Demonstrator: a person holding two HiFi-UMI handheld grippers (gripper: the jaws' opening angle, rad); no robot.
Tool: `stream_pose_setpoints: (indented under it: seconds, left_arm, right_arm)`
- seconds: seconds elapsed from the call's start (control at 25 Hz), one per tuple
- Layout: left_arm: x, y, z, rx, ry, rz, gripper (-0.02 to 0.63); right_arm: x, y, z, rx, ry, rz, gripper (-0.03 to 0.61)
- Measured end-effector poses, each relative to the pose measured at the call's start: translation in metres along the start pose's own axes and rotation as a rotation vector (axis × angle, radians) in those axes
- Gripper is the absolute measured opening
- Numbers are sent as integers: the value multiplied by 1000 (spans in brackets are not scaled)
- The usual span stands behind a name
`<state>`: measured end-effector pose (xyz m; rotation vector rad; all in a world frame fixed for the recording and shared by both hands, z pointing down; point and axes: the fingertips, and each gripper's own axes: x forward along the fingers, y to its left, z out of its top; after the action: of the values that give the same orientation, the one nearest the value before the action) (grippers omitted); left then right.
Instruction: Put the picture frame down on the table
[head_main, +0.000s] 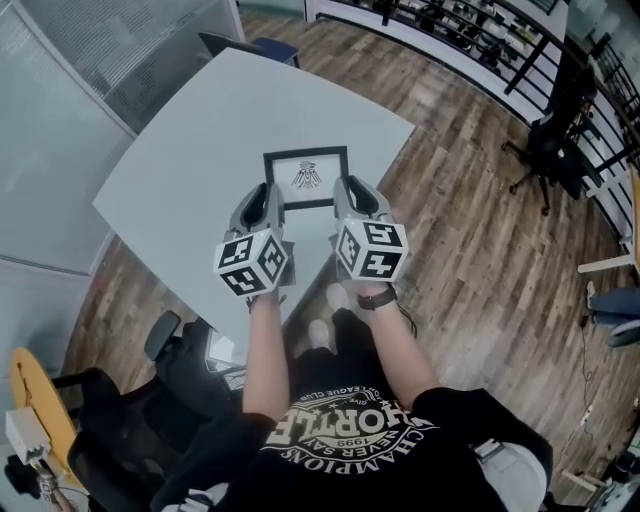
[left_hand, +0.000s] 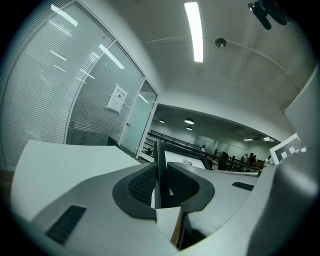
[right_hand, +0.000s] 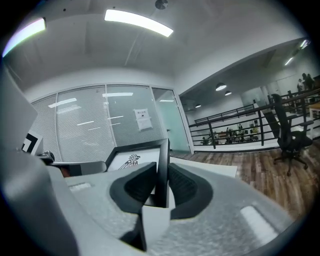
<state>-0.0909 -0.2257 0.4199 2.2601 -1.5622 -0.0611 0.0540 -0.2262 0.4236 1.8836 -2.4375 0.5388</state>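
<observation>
A black picture frame with a white mat and a small dark bird print is held over the grey table near its front edge. My left gripper is shut on the frame's left edge, which runs up between its dark pads. My right gripper is shut on the frame's right edge; the print shows to the left of that edge. Whether the frame touches the table cannot be told from the head view.
A dark office chair stands by the table's near corner, below my left arm. Wood floor lies to the right, with another black chair and a railing at the far right. A glass partition runs behind the table.
</observation>
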Motion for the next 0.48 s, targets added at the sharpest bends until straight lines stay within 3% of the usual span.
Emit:
stream_pose_setpoints:
  seconds: [0.48]
  left_arm:
    - [70,55,-36,-54,93,95,71]
  right_arm:
    - [95,-20,-44,-30,146,37,74]
